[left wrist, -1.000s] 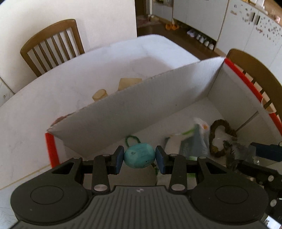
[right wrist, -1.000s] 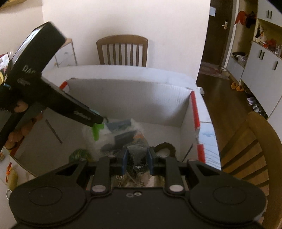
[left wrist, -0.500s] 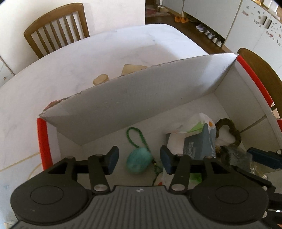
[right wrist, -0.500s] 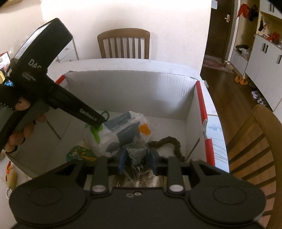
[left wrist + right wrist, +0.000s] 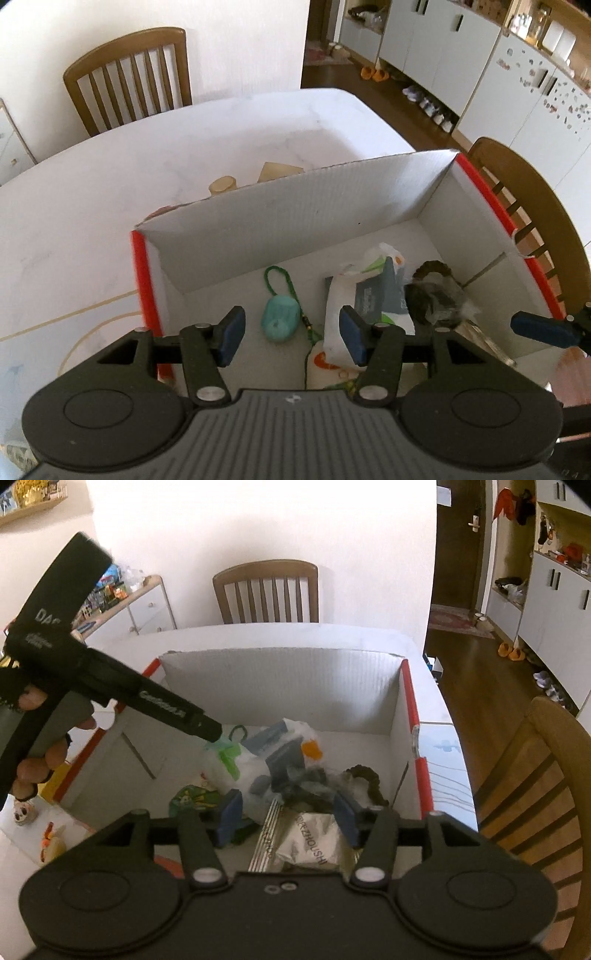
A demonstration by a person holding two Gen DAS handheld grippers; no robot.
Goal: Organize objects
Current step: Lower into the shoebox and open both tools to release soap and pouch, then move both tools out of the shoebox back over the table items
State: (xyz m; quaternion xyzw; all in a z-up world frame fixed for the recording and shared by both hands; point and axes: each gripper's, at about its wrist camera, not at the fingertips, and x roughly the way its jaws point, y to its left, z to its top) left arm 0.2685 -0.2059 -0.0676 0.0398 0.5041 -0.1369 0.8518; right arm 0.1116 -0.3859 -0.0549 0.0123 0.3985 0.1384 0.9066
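Observation:
A white cardboard box [image 5: 295,184] with red edges stands on the white table. A teal egg-shaped thing [image 5: 280,321] on a green cord lies on the box floor. My left gripper [image 5: 291,334] hangs open above it, its pads well clear of it. In the right wrist view, a dark crinkly bag [image 5: 310,782] rests on the pile in the box [image 5: 280,686]. My right gripper [image 5: 288,818] is over it with its jaws opening, and the pads are off the bag. One right finger [image 5: 539,328] shows at the left view's edge.
The box also holds a white plastic bag with a grey-blue packet [image 5: 280,753], a brown ring [image 5: 365,775], a silver foil pack [image 5: 314,845] and a green packet [image 5: 192,797]. Beige pieces [image 5: 221,184] lie behind the box. Wooden chairs [image 5: 129,77] [image 5: 535,775] flank the table.
The left jaws opened and the teal egg dropped onto the box floor. The right jaws spread off the dark bag. Both grippers rose a little above the box.

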